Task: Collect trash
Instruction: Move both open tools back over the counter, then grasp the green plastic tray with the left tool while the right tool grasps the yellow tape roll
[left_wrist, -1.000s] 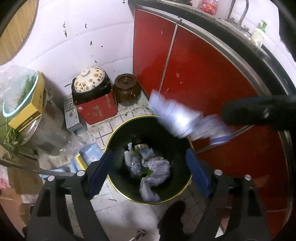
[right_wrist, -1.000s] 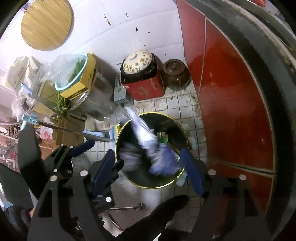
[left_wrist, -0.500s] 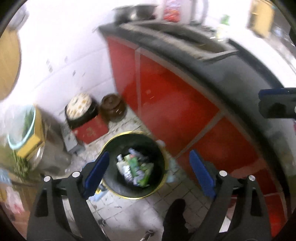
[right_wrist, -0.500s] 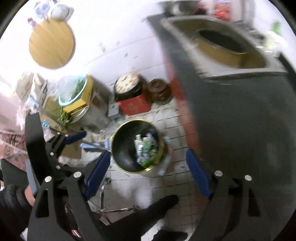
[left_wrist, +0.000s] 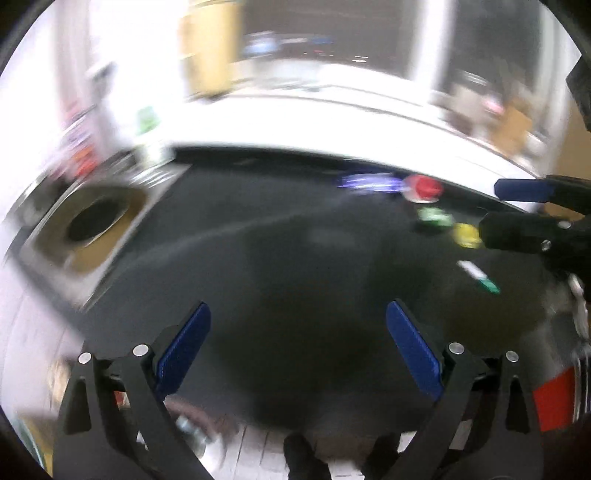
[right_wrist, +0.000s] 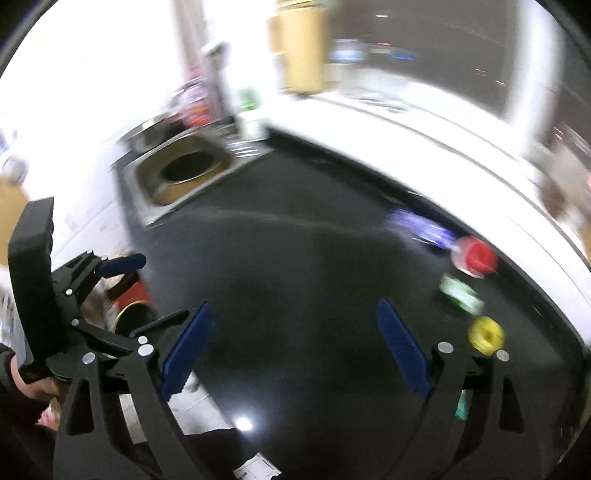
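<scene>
- Black table (right_wrist: 295, 295) fills both wrist views, blurred by motion; trash is scattered on its far right side.
- What is left, as far as I can make out: a red cap-like piece (right_wrist: 476, 256), a green wrapper (right_wrist: 460, 291), a yellow ring (right_wrist: 485, 334), a blue-purple wrapper (right_wrist: 421, 227) and a thin white-and-green strip (left_wrist: 478, 277). That makes about 5 pieces; the blur hides whether there are more.
- Each piece lies apart from its neighbours, near the table's back edge, below the white sill.
- Left gripper (left_wrist: 295, 332): jaws wide, nothing between the blue pads; they have just been opening further.
- Right gripper (right_wrist: 293, 339): jaws wide and empty too, also just been opening further. In the left view it shows at the right edge, close to the yellow ring.
- Bin (right_wrist: 135, 317): only a dark, gold-rimmed sliver shows low at the left of the right view, down on the floor and well apart from the trash. Its contents cannot be seen.
- Sink (right_wrist: 188, 170) sits at the table's far left, away from the trash.
- My judgement: the task is in its middle, with both grippers free for another pick-up and every visible piece on the table not yet collected.
- Nearest targets look to be the yellow ring and the strip, on the right gripper's side.
</scene>
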